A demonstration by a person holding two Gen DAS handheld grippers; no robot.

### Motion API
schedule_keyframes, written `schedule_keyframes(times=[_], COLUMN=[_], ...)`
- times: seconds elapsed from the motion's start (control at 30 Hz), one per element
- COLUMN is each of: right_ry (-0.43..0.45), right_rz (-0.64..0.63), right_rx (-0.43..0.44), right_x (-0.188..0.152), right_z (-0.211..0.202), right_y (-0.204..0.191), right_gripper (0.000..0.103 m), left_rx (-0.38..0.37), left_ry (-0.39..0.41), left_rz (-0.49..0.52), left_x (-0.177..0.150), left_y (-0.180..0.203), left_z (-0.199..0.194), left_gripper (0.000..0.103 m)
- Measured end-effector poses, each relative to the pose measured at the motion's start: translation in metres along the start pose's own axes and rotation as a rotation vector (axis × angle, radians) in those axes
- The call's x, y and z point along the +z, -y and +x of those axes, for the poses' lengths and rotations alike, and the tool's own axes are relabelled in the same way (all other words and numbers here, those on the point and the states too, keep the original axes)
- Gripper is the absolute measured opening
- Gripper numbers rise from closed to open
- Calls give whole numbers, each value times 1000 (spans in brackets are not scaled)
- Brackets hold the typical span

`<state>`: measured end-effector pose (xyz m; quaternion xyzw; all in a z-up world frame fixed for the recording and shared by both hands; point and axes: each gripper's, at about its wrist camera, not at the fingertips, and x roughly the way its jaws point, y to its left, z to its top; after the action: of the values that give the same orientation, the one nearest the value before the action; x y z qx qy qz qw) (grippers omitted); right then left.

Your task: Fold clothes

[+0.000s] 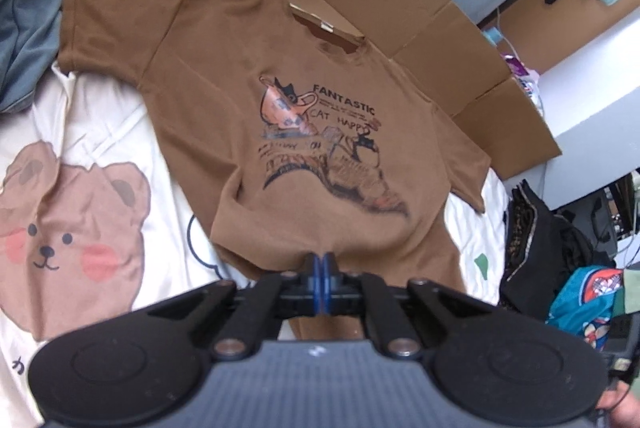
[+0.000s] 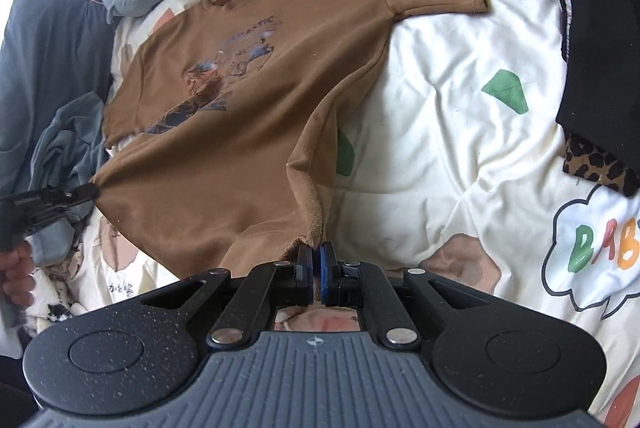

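Fingers [image 2: 322, 260] clamped on T-shirt [image 1: 320, 108] hem

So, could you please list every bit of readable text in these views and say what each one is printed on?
"FANTASTIC": brown T-shirt, above the cat print.
"CAT HAPPY": same shirt, next line; last letter uncertain.
"BAB": bedsheet, coloured letters in a cloud shape, cut off by the frame edge.
Small lines under "FANTASTIC" and dark characters on the sheet: too blurred to read.

My T-shirt [image 1: 320, 108] was brown with a black, blue and pink cat print. The bedsheet [image 2: 460, 148] was cream, patterned with tan bears and green patches. At ten o'clock lay blue-grey clothes [image 1: 28, 8]; at three o'clock, a leopard-print cloth [image 2: 596, 164] under black fabric [image 2: 600, 28].
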<state>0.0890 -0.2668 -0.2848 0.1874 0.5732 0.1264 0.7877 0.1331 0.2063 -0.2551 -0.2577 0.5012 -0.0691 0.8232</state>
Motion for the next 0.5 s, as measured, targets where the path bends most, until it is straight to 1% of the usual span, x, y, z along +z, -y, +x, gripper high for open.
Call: schedule_keyframes(times=[0.03,0.1,0.23,0.3,0.33,0.4,0.47,0.5], right_ry=[4,8,12,15,18,29,46,52], right_rz=[9,29,41,47,51,54,59,63], right_rx=[-11,-37,-99,-125,-139,-171,-198,-208], right_x=[0,1,4,6,7,9,11,13], right_z=[1,4,6,6,6,7,8,9], right_y=[4,14,35,44,48,56,62,64], right_gripper=[1,1,0,0,1,0,0,1], left_rx=[-2,8,58,90,92,96,116,127], left_ry=[8,9,0,-15,-21,-32,-43,-53], left_rz=[-4,-20,-12,-28,-37,-54,-47,-45], left_x=[0,-2,-10,-17,-21,-28,-36,-39], left_y=[-3,-11,-21,-29,-33,-41,-44,-46], left_z=[-2,-1,8,18,21,29,39,45], left_gripper=[7,14,15,17,17,20,26,27])
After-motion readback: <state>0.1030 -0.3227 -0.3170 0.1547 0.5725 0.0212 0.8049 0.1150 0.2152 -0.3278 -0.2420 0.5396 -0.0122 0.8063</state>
